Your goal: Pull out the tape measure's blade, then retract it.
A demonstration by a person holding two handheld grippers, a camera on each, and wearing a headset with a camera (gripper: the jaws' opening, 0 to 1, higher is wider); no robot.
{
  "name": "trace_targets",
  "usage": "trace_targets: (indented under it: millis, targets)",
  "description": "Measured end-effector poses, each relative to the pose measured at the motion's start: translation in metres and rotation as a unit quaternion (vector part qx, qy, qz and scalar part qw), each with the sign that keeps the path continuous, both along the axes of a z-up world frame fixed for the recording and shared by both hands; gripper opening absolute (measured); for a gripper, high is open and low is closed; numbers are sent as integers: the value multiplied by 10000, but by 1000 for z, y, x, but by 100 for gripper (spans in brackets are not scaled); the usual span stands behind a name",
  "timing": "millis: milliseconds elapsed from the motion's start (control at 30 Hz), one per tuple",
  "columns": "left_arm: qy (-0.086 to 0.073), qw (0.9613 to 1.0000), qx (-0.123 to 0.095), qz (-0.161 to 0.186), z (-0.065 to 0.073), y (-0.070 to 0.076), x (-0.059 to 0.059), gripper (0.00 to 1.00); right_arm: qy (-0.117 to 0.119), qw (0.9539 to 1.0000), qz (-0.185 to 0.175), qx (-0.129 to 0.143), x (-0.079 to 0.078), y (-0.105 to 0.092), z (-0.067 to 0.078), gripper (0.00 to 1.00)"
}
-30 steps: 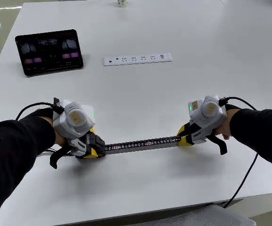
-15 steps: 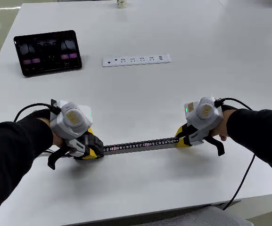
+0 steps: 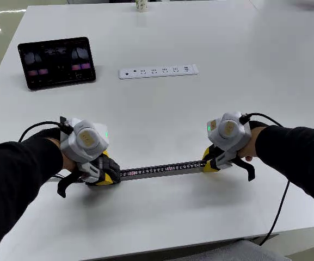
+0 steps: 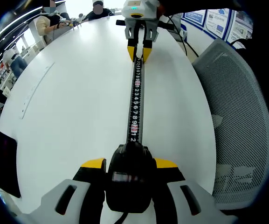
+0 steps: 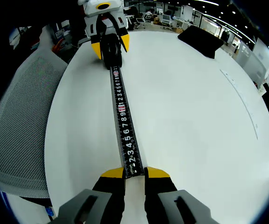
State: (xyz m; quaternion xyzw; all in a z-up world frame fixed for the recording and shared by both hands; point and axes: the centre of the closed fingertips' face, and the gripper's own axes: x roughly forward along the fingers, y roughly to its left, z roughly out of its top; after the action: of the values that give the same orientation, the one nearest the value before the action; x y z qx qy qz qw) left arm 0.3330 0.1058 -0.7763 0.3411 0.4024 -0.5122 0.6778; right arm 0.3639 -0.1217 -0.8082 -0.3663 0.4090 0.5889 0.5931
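**A:** Why does the left gripper (image 3: 108, 174) clamp the tape measure's case (image 4: 129, 182) instead of just resting on it?

**B:** To anchor it. Its fingers (image 4: 93, 164) are pressed against the two sides of the case, at the lower left of the head view, so the case can't slide toward the pull.

**A:** And the right gripper (image 5: 134, 173)?

**B:** Its fingers pinch the free end of the blade (image 3: 162, 169), right of centre in the head view. In the right gripper view the lowest numbers sit just ahead of the yellow tips.

**A:** Why is the blade kept so low over the tabletop (image 3: 200, 114)?

**B:** It runs straight between the two grippers, flat side up. I'd judge that stops it buckling or twisting. Whether it actually touches the surface, I can't tell.

**A:** What's left to do?

**B:** The pull-out looks done or nearly so, and retraction remains. The end should be walked back, because a released blade whips.

**A:** Anything in the way?

**B:** No. The tablet (image 3: 57, 61) and power strip (image 3: 158, 70) lie well apart, toward the top of the frame.
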Motion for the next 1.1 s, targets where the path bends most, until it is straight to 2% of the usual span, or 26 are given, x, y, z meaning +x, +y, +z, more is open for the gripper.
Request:
trace_targets:
  millis: [167, 300, 400, 467, 600, 667, 833, 1033, 1100]
  targets:
    - [44, 10000, -23, 25, -1, 1, 3, 33, -159, 9996, 188, -157, -1, -1, -1, 12]
    - [-17, 10000, -7, 11, 0, 1, 2, 33, -82, 9999, 18, -129, 0, -1, -1, 13]
    - [-32, 10000, -14, 39, 0, 1, 2, 33, -149, 9997, 128, -153, -1, -1, -2, 13]
    - [-1, 9998, -76, 201, 1, 1, 2, 33, -156, 9997, 55, -158, 0, 0, -2, 13]
    - [-19, 9998, -92, 194, 2, 0, 1, 34, -144, 9998, 16, -137, -1, 0, -1, 14]
    - [-25, 9998, -99, 178, 3, -1, 0, 34, -213, 9994, 180, -190, -4, -1, -2, 15]
    - [-28, 9996, -94, 267, 7, 2, 0, 34, -290, 9989, 277, -243, -5, -1, -2, 16]
    - [-6, 9994, -101, 326, 12, 8, -3, 38, -281, 9989, 301, -229, -8, -2, 0, 20]
    - [42, 9990, -199, 410, 13, 9, -4, 42, -294, 9988, 302, -231, -9, -3, 1, 21]
